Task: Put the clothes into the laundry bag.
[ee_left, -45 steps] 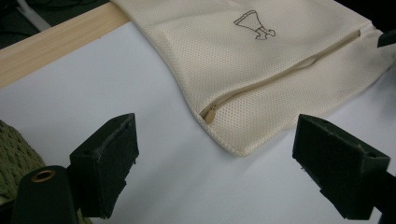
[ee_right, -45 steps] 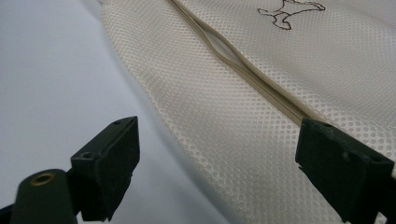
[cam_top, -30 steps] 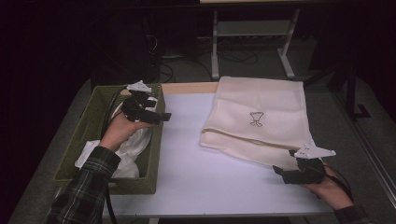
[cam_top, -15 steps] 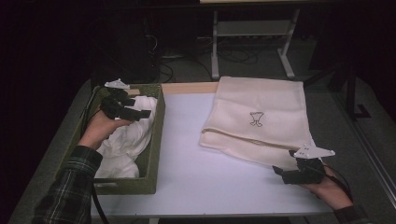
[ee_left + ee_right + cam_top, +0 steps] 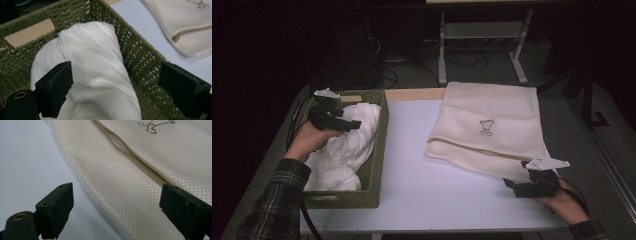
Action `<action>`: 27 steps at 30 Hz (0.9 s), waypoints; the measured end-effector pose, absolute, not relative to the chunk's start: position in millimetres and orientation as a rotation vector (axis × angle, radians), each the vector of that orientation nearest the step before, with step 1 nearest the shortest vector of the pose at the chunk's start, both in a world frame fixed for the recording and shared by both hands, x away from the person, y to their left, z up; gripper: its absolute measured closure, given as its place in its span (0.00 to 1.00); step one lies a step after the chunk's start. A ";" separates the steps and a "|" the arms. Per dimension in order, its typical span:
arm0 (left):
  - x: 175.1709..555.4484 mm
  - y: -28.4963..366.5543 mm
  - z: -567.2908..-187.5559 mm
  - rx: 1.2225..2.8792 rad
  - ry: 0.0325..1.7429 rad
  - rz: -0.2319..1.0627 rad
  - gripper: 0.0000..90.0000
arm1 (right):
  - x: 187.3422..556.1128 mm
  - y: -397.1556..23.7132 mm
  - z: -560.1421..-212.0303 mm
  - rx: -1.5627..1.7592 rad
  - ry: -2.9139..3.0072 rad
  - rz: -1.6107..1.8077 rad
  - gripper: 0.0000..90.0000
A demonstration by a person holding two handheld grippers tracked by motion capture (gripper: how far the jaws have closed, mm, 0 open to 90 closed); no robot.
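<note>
While the left gripper [image 5: 343, 123] hovers jaws agape over the white cloth [image 5: 95, 75] in the basket [image 5: 377, 150], the right gripper [image 5: 518, 187] waits wide open at the mesh bag [image 5: 492, 125] on the counter. Cloth: soft, light; pinch a raised fold.

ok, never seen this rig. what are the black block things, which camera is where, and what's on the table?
No robot here: a person holds a two-jaw gripper in each hand. The high view looks down from above the person's side of the table. The left gripper hangs over the green woven basket, which holds a crumpled white cloth. The right gripper sits at the near edge of the cream mesh zip bag lying flat on the white tabletop. The other two pictures come from cameras riding on the grippers; the black blocks at the bottom are each gripper's own jaws. Both pairs stand wide apart, holding nothing: the left over the cloth, the right over the bag's mesh.
</note>
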State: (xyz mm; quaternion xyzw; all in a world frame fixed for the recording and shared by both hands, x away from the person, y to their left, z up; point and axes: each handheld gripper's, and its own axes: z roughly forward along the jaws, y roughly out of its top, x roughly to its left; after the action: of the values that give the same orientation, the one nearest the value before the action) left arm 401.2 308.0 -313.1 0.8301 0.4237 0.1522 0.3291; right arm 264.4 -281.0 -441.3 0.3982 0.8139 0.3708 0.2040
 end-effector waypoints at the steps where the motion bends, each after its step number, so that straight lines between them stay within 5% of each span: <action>1: 400.9 307.9 -315.0 2.179 1.121 0.396 0.13 | 264.3 -280.9 -441.1 1.111 2.270 1.035 0.13; 27: 416.1 305.3 -374.2 2.348 1.231 0.255 0.13 | 265.4 -279.0 -445.9 1.105 2.300 1.017 0.11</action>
State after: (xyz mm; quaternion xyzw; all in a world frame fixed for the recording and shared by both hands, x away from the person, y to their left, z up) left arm 416.1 305.3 -374.2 0.8565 0.4491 0.0929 0.2368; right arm 265.4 -279.0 -445.9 0.3944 0.8210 0.3631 0.1961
